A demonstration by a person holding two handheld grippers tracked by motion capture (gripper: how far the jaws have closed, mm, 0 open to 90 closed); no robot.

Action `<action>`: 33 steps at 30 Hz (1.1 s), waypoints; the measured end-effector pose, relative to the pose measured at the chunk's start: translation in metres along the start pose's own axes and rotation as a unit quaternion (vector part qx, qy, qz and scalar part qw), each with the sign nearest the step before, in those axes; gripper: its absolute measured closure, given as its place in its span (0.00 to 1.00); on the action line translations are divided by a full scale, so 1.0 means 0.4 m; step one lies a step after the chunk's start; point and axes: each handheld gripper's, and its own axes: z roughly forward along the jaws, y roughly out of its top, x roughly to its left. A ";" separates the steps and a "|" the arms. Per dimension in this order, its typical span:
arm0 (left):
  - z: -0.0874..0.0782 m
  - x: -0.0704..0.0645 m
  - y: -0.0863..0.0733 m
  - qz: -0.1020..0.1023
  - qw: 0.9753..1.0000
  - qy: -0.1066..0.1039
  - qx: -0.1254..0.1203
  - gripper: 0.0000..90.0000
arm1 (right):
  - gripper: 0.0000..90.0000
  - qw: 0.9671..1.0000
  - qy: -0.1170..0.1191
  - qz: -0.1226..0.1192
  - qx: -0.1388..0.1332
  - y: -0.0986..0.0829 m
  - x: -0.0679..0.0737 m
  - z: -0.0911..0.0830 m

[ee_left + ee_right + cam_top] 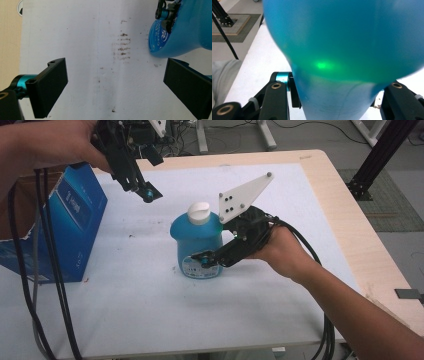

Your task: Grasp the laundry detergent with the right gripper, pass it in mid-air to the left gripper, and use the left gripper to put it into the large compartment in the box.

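White matte sheet (150, 295), brown-smudged, over pale wood table (345, 215) | blue cardboard box (70, 220) at left edge | squat glossy blue bottle (197, 245), white cap (200, 212), upright mid-sheet | right gripper (212, 257) clamped round bottle | left gripper (142, 190) raised, jaws spread, holding nothing

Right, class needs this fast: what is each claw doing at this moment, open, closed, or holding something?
Left claw: open, holding nothing, raised above the table.
Right claw: closed on the blue bottle, gripping its lower body.
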 end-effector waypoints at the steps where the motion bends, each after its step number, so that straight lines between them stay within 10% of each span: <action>1: 0.000 0.000 0.000 0.000 1.000 0.000 0.000 0.06 | 0.53 1.000 0.000 0.000 0.000 0.000 0.000 0.000; 33: -0.094 -0.140 0.048 0.002 0.999 -0.051 0.019 0.06 | 0.52 0.998 -0.016 -0.030 0.044 0.161 -0.036 -0.094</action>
